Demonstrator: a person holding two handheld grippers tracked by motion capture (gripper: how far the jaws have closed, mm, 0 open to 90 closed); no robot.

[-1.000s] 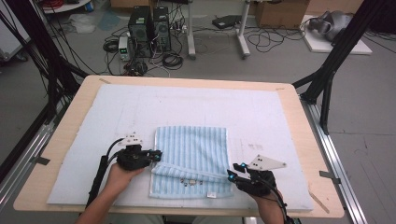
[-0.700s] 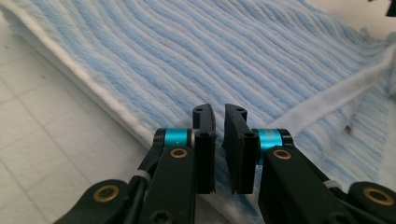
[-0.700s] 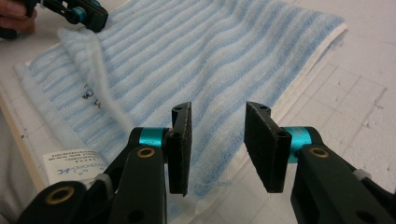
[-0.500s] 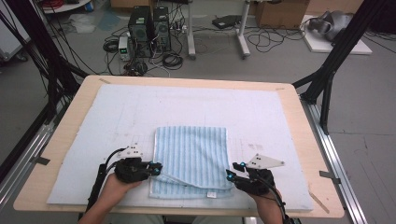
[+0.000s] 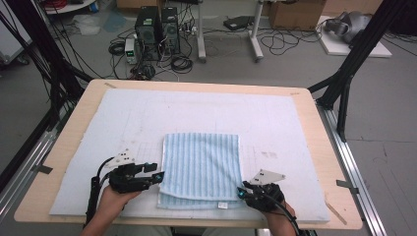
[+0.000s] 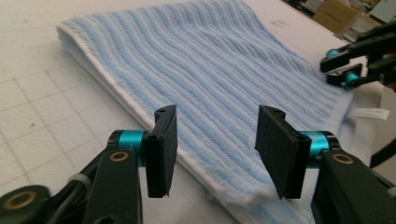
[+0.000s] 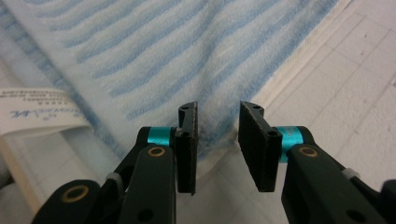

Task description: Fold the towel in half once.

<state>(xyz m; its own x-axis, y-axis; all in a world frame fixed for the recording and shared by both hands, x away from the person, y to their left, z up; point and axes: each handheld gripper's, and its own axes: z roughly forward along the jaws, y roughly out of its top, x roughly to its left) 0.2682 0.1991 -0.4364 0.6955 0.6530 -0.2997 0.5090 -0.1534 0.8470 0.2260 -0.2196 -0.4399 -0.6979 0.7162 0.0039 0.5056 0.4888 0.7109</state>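
High view: blue striped towel folded in half on the white mat, near the front edge, upper layer lying slightly short of the lower one, whose white label shows at the near hem. Fold judged done; perhaps a further fold or squaring of the edges left. Left gripper just beside the towel's left edge, held level and pointing right. Right gripper at the towel's near right corner, pointing left, hand below it at the table's edge.

Left gripper view: left gripper with jaws apart and empty, having just been opening; towel edge below and beyond them, untouched by the pads. Right gripper farther off, at upper right.

Right gripper view: right gripper with jaws part-way closed, having just been closing; a gap between the pads, the towel corner lying under it, no pinch visible. Label at left.
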